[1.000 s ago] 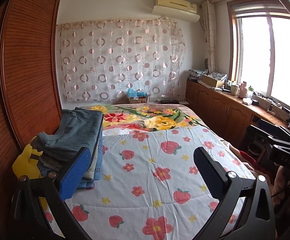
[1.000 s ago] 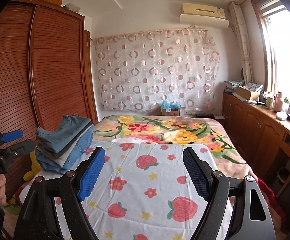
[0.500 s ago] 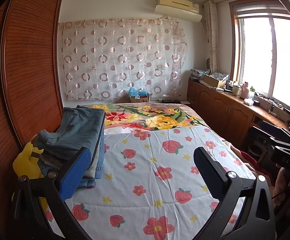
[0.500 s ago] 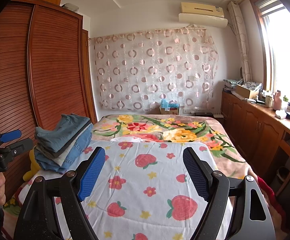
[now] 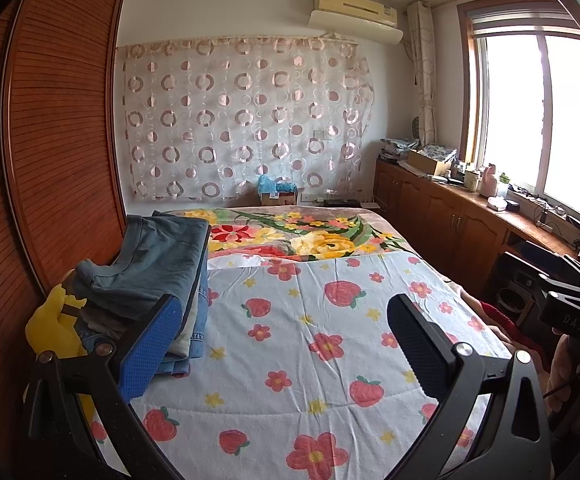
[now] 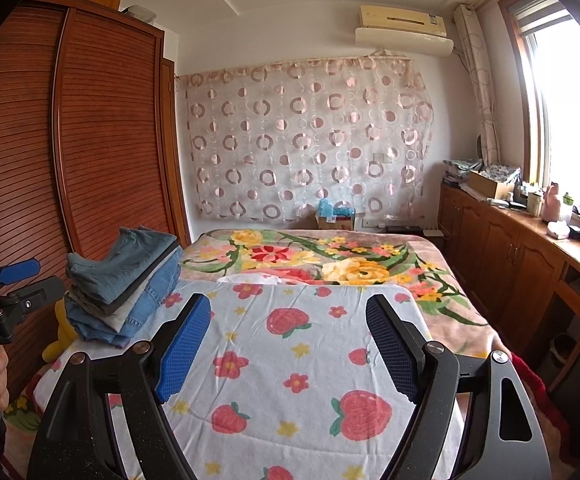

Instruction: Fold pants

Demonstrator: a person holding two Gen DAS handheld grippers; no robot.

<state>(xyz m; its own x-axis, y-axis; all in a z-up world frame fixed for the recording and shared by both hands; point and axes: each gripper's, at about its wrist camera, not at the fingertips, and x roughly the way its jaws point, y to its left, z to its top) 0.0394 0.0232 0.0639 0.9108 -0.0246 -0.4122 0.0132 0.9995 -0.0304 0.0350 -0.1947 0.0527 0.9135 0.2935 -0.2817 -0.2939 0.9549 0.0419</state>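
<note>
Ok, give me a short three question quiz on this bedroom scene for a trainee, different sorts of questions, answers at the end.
1. True or false: the left gripper holds a pair of pants.
2. Where does the stack of folded pants lie? A) middle of the strawberry quilt B) the bed's edge by the wooden wardrobe C) the window counter
3. Fill in: the right gripper has its jaws ____.

Key: 1 false: its jaws stand open with nothing between them. 2 B. 3 open.
</note>
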